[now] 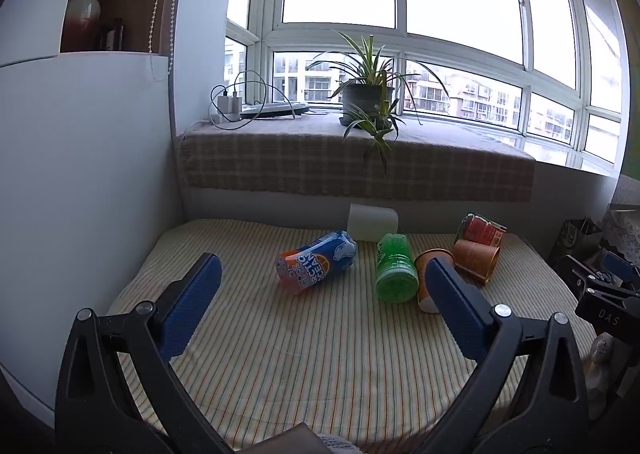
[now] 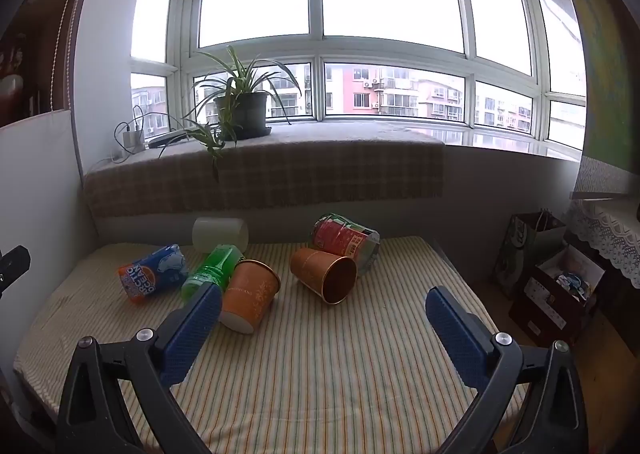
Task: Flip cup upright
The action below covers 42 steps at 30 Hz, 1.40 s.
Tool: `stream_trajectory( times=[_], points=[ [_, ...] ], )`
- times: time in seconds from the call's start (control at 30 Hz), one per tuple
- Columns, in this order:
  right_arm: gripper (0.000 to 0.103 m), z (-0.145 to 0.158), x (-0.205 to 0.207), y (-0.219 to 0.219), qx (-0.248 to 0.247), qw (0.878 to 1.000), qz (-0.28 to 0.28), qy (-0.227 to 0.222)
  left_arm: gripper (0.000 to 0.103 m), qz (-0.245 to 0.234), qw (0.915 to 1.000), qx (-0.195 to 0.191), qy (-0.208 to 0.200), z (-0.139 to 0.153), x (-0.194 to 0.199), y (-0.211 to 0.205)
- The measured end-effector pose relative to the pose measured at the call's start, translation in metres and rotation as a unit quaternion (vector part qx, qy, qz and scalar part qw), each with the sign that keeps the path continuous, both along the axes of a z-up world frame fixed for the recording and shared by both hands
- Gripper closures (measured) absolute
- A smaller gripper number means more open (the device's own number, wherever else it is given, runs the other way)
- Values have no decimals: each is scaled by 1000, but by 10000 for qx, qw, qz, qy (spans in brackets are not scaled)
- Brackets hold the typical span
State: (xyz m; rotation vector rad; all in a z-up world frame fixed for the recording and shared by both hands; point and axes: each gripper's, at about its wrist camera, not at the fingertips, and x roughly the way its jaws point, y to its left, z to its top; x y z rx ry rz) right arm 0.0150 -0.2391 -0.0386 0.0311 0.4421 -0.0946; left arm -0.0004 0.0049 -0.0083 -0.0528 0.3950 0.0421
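Observation:
Several cups lie on their sides on a striped cloth table (image 2: 320, 374): a blue-orange cup (image 1: 316, 260) (image 2: 154, 272), a green cup (image 1: 394, 268) (image 2: 212, 268), an orange cup (image 2: 250, 296) (image 1: 426, 278), a second orange cup (image 2: 326, 274) (image 1: 476, 256) with its mouth toward me, a red cup (image 2: 346, 240) (image 1: 482, 230) and a white cup (image 2: 219, 234) (image 1: 372, 222). My left gripper (image 1: 318, 282) is open and empty, short of the cups. My right gripper (image 2: 324, 314) is open and empty, in front of the orange cups.
A cloth-covered windowsill (image 2: 264, 170) with a potted plant (image 2: 240, 110) and chargers (image 1: 228, 106) runs behind the table. A white wall panel (image 1: 80, 194) stands on the left. Bags and a box (image 2: 552, 282) sit on the floor at the right.

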Motion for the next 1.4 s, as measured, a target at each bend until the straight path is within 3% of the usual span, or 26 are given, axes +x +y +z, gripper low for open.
stream_trajectory(
  times=[1.4],
  points=[
    [0, -3, 3, 0, 38, 9999, 88, 89, 0, 1, 10000, 7, -8, 3, 0, 2]
  ],
)
